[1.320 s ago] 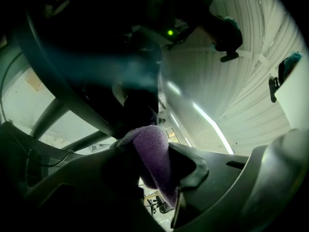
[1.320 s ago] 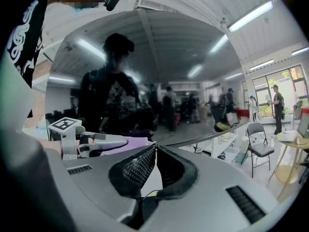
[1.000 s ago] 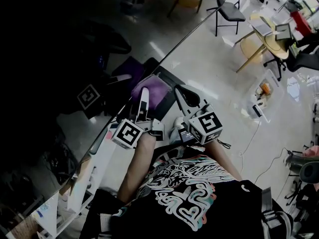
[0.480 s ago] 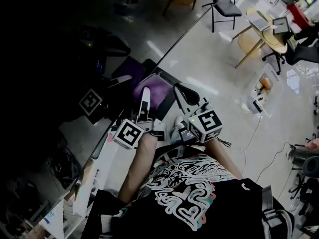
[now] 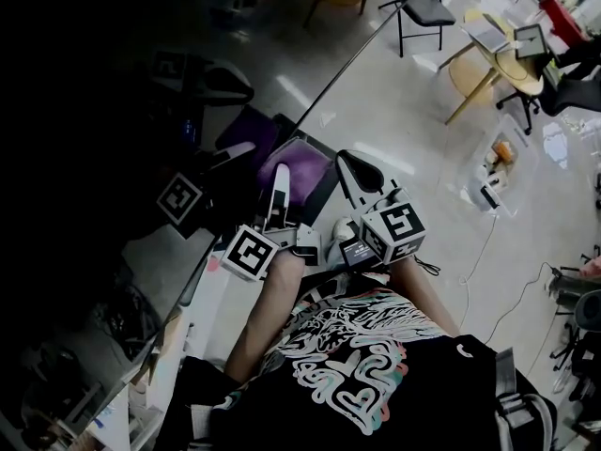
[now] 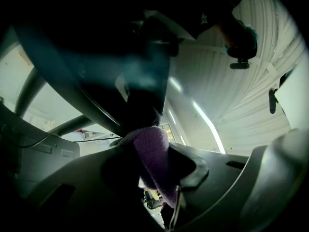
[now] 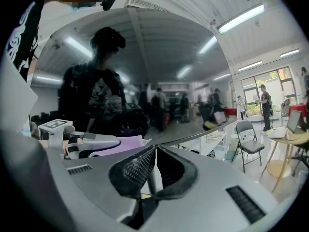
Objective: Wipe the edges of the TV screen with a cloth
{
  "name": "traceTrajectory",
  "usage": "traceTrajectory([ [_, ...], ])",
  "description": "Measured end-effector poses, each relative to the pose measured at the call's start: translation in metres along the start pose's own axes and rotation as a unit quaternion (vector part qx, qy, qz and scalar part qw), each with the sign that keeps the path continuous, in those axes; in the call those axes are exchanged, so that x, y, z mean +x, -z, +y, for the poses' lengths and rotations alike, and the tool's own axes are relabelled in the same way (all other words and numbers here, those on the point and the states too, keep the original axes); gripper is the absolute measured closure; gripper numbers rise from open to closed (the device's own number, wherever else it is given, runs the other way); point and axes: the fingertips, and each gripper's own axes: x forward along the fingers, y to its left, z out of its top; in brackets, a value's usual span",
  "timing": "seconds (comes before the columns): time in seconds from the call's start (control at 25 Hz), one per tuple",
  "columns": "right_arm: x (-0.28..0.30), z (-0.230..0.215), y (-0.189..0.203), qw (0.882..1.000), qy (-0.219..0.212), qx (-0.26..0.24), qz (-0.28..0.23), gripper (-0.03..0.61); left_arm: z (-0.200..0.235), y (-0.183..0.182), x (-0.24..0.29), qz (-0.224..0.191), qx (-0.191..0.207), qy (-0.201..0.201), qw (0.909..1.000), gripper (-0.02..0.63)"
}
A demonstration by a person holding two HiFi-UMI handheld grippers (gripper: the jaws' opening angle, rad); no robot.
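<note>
1. The left gripper point(image 5: 279, 184) was clenched on a purple cloth point(image 5: 306, 165), which was bunched between its jaws and lay against the top edge of the TV screen point(image 5: 103, 120)
2. The right gripper point(image 5: 355, 175) had its jaws pressed together on nothing and hung just beside the cloth, on the room side of the TV screen's top edge
3. The step in hand looked like the pass along that top edge, and the long run toward the TV screen's far corner probably remained to be wiped
4. Done well, the fabric alone would meet the TV screen's rim, with the hard jaw tips held off the glass
5. Light, even pressure and a slow slide along the TV screen's edge seemed wise, since a loose fold could drag out of the grip
6. The empty gripper was best kept off the TV screen, so it left no marks
</note>
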Motion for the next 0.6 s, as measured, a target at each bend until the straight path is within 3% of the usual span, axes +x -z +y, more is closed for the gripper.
traceTrajectory([
  [0.16,0.004,-0.006,0.001,1.0,0.006,0.005,-0.002,0.546,0.001,0.002,0.005,0.006,0.004,-0.001,1.0,0.476],
  [0.32,0.008,-0.017,0.004,1.0,0.013,0.002,0.0,0.546,-0.004,0.009,0.013,0.005,-0.032,0.01,0.9994,0.476],
  [0.44,0.011,-0.038,0.001,1.0,0.026,0.005,0.005,0.546,-0.002,0.012,0.024,0.015,0.004,-0.002,0.9999,0.476],
  [0.6,0.012,-0.067,-0.002,0.999,0.04,0.011,0.003,0.546,-0.007,0.017,0.039,0.018,0.016,-0.006,0.9997,0.476],
])
